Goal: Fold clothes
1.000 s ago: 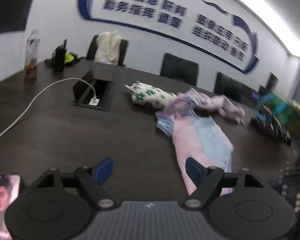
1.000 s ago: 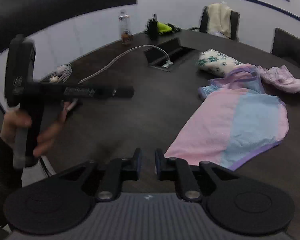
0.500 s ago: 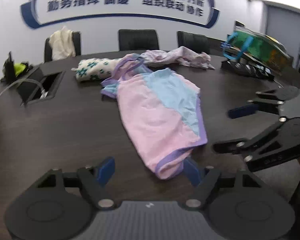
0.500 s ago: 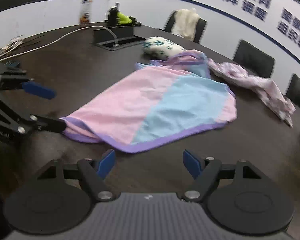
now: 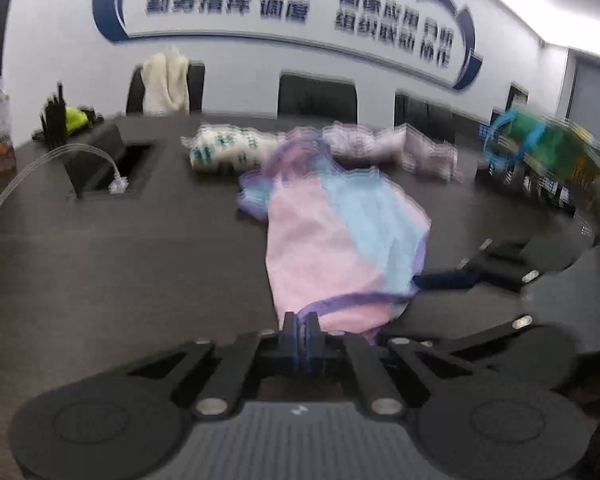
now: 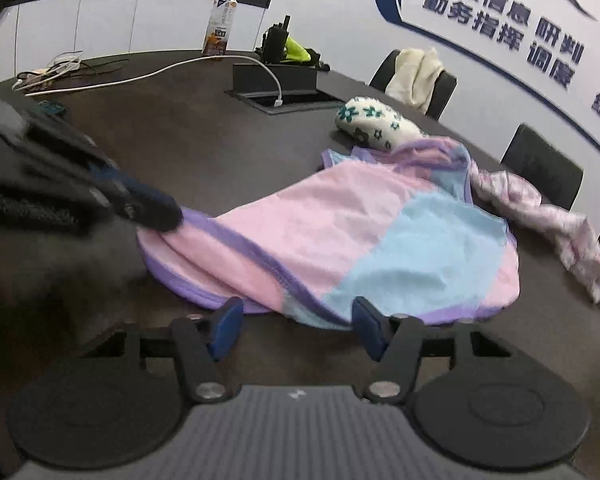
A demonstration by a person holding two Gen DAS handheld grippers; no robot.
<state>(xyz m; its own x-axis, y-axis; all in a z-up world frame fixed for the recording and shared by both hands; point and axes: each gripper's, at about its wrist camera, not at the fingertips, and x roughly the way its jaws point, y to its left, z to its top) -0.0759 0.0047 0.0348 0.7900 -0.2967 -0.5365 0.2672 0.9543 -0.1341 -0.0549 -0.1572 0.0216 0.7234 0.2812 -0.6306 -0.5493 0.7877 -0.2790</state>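
You had the left gripper (image 5: 300, 330) pressed together on the purple hem of the shirt (image 5: 340, 240), pinching the near-left corner where the cloth bunched up off the table (image 5: 120, 260). In the right wrist view that same gripper showed at the left edge, its dark tip sitting on the hem corner. That grip looked chosen to give you one bottom corner as an anchor.

Your right gripper (image 6: 296, 326) was spread wide, its blue pads (image 6: 226, 326) low at the table and straddling the hem where pink met blue. It held nothing; the cloth edge lay just between and beyond the fingers. I judged you were lining it up to take the other part of the hem, so both bottom corners could be lifted or pulled flat together.

The shirt lay on the dark table, fairly flat but rumpled at the hem. Its long axis ran from the hem, nearest you, away toward the collar, which pointed at the flowered bundle (image 6: 374, 120) and the chairs. A second crumpled garment (image 6: 548, 224) lay just beside its far right edge.
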